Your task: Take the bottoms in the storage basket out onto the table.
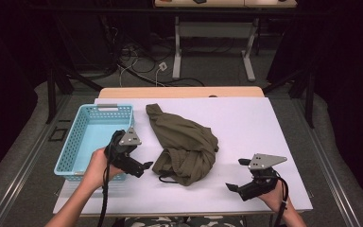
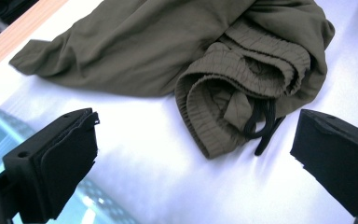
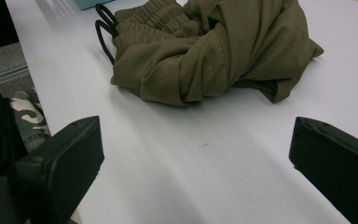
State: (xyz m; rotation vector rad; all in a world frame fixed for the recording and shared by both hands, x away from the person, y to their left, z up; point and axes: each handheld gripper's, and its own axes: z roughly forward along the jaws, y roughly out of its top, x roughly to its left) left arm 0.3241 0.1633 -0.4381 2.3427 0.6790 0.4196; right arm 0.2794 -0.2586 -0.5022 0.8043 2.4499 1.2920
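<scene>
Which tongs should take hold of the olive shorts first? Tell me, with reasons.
Left. The left tongs are open, close beside the olive shorts, aimed at the waistband and drawstring. The right tongs, also open, sit farther off across bare table.

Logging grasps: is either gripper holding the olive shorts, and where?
Nothing is held: left gripper and right gripper are open, clear of the olive shorts.
</scene>
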